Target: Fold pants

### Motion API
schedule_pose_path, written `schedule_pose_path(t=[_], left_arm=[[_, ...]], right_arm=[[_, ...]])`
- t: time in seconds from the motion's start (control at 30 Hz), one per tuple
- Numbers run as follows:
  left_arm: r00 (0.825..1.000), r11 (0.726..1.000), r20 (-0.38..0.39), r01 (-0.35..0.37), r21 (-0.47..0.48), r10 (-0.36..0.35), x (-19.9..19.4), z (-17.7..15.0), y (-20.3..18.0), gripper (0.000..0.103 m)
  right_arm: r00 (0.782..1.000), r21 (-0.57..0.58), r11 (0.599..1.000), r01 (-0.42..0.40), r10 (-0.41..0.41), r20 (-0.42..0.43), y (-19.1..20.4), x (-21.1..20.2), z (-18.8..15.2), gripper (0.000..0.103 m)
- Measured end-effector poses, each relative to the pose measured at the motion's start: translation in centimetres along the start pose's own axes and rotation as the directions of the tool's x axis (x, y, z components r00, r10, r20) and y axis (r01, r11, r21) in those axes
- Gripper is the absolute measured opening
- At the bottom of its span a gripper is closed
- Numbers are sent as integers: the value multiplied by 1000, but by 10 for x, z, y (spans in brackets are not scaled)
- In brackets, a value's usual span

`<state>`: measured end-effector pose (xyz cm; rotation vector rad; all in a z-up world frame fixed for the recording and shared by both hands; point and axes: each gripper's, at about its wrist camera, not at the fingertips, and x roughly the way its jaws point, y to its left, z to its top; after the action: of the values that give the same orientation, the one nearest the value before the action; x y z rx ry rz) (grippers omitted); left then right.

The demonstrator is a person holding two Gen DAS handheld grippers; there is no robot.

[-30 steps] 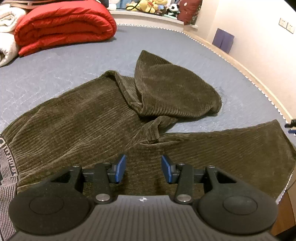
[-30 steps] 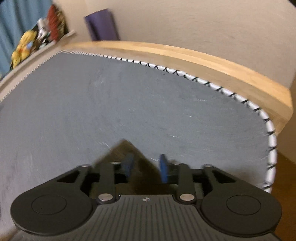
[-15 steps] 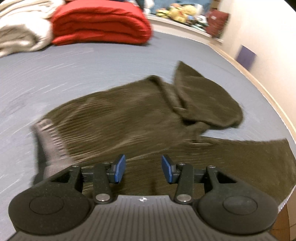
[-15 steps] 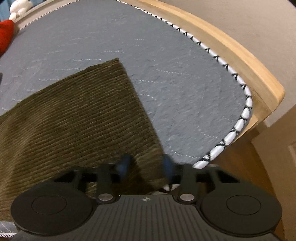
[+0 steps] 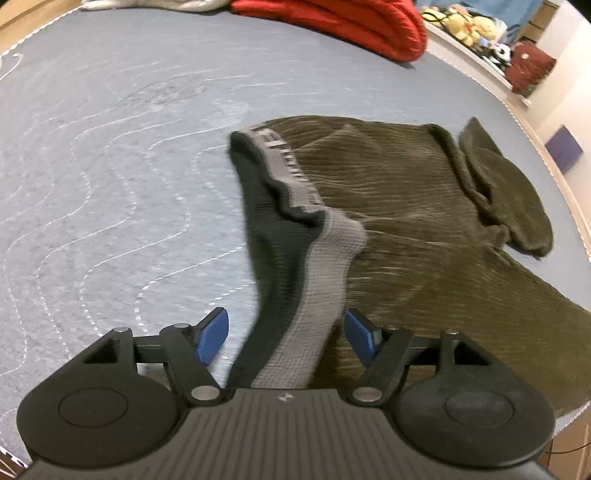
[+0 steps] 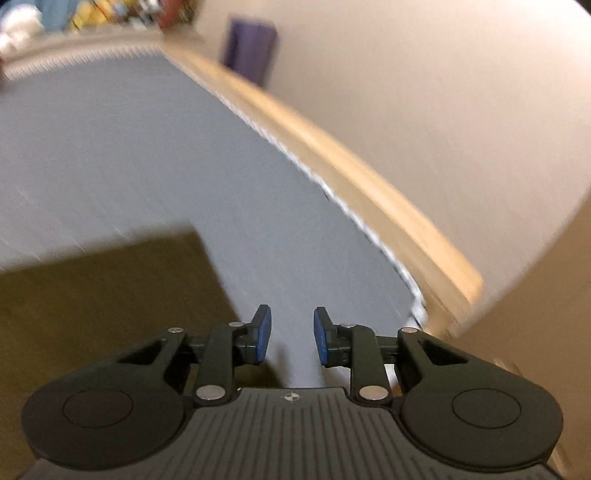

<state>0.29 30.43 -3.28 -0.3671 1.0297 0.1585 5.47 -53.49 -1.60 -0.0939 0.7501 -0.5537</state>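
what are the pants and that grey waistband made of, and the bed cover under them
Pants: olive-brown corduroy by the look, matte with fine parallel ribs. Waistband: grey ribbed knit, probably elastic, with woven lettering too blurred to read. Bed cover: grey-blue quilted fabric, matte, with wavy pale stitch lines.

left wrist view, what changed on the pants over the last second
The left gripper swung from over the olive pants leg area to the grey waistband, which now runs up between its open fingers, not clamped. The right gripper moved off the leg corner and is open over bare mattress. The upper leg is still folded back, and the red blanket stayed put.
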Motion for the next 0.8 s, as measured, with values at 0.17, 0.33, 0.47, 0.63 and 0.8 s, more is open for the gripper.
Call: schedule_pose_path(t=[0.17,0.33,0.47,0.63,0.8], left_arm=[[999,998,-4,41,-38,-41,2,2,8,75],[999,999,5,52,-6,-52,8,5,-1,75],[999,999,9,48,20,-48,14,9,-4,75],[998,998,-3,67,17,-67,25,13,1,75],[994,994,-15,106,7,-106,32,19,5,75]], right_arm=[[948,-153,953,-262,284,144,83,-59,19,34],[817,-375,798,-471,555,156,183,-132,7,42],[727,-505,653,-564,683,72,246,-181,-17,42],[625,-688,388,-613,771,-121,313,-230,-79,42],[542,-786,138,-603,793,-277,350,-269,-134,42]])
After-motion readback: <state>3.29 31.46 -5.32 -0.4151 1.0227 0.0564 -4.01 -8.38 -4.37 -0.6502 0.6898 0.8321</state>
